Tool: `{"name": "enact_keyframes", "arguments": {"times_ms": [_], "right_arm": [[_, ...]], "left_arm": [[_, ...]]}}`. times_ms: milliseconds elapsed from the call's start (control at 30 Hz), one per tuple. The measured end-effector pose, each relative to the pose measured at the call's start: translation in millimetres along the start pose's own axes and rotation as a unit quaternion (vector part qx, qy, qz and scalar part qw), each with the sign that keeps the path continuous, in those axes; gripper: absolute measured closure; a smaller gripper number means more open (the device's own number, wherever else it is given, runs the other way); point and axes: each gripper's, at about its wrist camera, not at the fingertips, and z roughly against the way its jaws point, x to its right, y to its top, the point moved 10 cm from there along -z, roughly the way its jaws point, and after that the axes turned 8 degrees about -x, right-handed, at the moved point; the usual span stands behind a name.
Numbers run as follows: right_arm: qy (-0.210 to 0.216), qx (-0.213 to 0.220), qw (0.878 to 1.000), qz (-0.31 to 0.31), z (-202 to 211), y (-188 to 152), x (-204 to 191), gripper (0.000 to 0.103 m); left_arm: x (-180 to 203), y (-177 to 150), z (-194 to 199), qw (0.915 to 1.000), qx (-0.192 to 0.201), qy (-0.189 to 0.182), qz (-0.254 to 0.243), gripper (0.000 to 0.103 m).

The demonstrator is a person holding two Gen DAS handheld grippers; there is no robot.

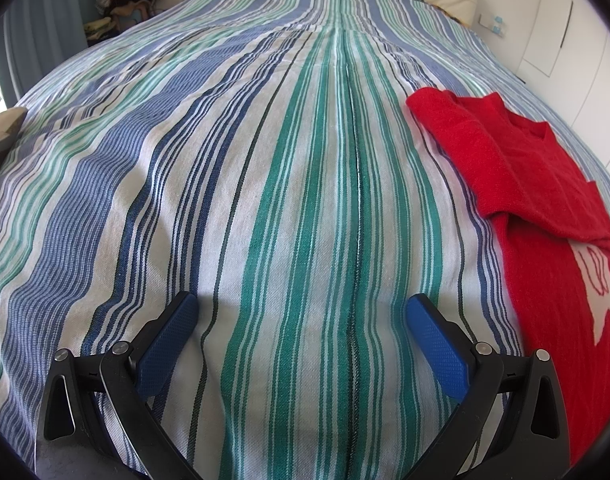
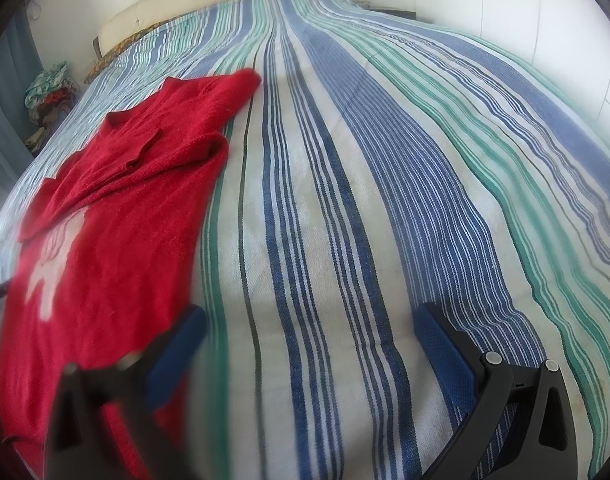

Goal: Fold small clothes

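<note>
Red sweater [image 1: 545, 184] lies right of the left gripper [image 1: 303, 304], whose jaws gape wide over the striped bedspread [image 1: 265, 160], holding nothing. From the right wrist, the right gripper [image 2: 311, 316] is equally spread and empty beside the sweater's hem; both sleeves look folded in, so the bottom-up fold likely comes next.

A small red knit sweater [image 1: 545, 200] lies flat on the bed, front side up, with a white figure [image 2: 57, 256] showing on its chest. It has a V-shaped neckline. Both sleeves are folded inward across the upper body, one overlapping the chest and partly covering the white design. The lower body part is spread smooth.
</note>
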Motion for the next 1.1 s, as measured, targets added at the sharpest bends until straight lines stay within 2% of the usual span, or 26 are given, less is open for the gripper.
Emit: {"name": "enact_keyframes", "arguments": {"times_ms": [333, 433, 533, 600, 633, 700, 767, 833, 900, 933, 967, 1033, 1067, 1100], "right_arm": [[-0.007, 0.000, 1.000, 0.004, -2.1, 0.3, -1.2, 0.000], [0.002, -0.025, 1.000, 0.008, 2.6, 4.2, -1.8, 0.002], [0.027, -0.030, 0.999, 0.031, 38.5, 18.0, -6.6, 0.011], [0.038, -0.011, 0.996, 0.084, 79.4, 25.1, -14.6, 0.011], [0.046, -0.010, 0.992, 0.114, 98.8, 24.0, -19.6, 0.011], [0.070, -0.033, 0.984, 0.159, 127.2, 10.5, -28.0, 0.011], [0.106, -0.075, 0.976, 0.176, 142.0, -15.3, -36.5, 0.011], [0.147, -0.123, 0.966, 0.174, 142.8, -47.3, -48.9, 0.011], [0.192, -0.168, 0.955, 0.150, 133.0, -78.7, -63.9, 0.011], [0.207, -0.190, 0.950, 0.133, 124.3, -91.9, -70.8, 0.011], [0.216, -0.209, 0.947, 0.117, 114.6, -102.7, -76.3, 0.013], [0.221, -0.231, 0.943, 0.088, 96.1, -114.4, -83.7, 0.018], [0.218, -0.237, 0.943, 0.078, 89.2, -118.6, -85.6, 0.021], [0.212, -0.244, 0.944, 0.070, 81.8, -121.4, -85.6, 0.022]], "left_arm": [[0.0, 0.2, -0.9, 1.0000, 0.002, 0.001, 0.002, 0.000], [1.3, 0.5, -2.7, 1.0000, -0.002, 0.008, -0.003, 0.000], [0.5, -1.1, 0.7, 0.9995, -0.032, -0.005, -0.004, 0.001], [-0.5, -10.4, 15.7, 0.9980, -0.062, -0.012, 0.002, 0.002], [2.5, -19.4, 28.8, 0.9970, -0.071, -0.029, 0.006, 0.003], [19.9, -43.2, 64.1, 0.9919, -0.074, -0.103, 0.002, 0.003], [43.6, -73.6, 99.5, 0.9813, -0.077, -0.176, -0.015, 0.003], [66.2, -105.4, 120.3, 0.9710, -0.096, -0.216, -0.035, 0.003], [83.6, -130.7, 126.5, 0.9638, -0.122, -0.232, -0.047, 0.005], [90.1, -139.9, 125.6, 0.9608, -0.133, -0.239, -0.045, 0.010], [96.4, -147.8, 122.7, 0.9564, -0.147, -0.249, -0.041, 0.021], [107.1, -161.6, 112.3, 0.9494, -0.181, -0.253, -0.042, 0.035], [109.5, -164.3, 109.0, 0.9503, -0.186, -0.245, -0.047, 0.041], [112.3, -165.1, 108.2, 0.9514, -0.185, -0.241, -0.052, 0.042]]}}
